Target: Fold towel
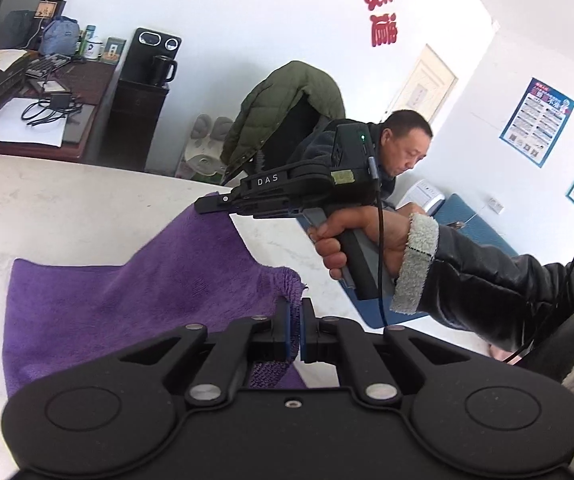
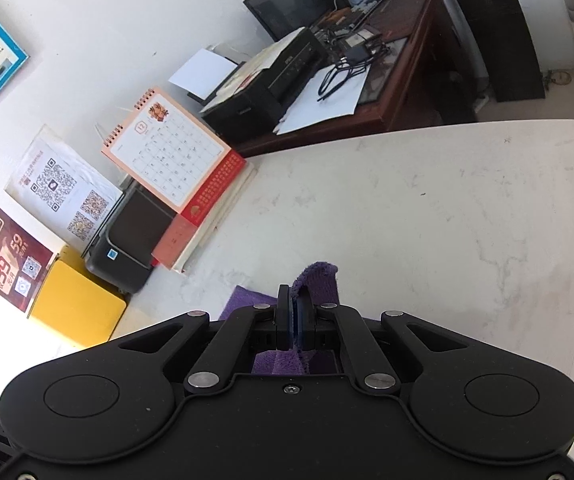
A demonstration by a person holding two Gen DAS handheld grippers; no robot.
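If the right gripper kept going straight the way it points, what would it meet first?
Probably the bare white table: the right gripper, shut on the towel, points downward at open tabletop. Depth is unclear.

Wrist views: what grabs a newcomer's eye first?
The purple towel, on the white marble table, pulled up at two corners. The left gripper is shut on the near corner; the right gripper pinches the far one, raised above the tabletop. In the right wrist view, a desk calendar leans against the wall at the table's left edge.
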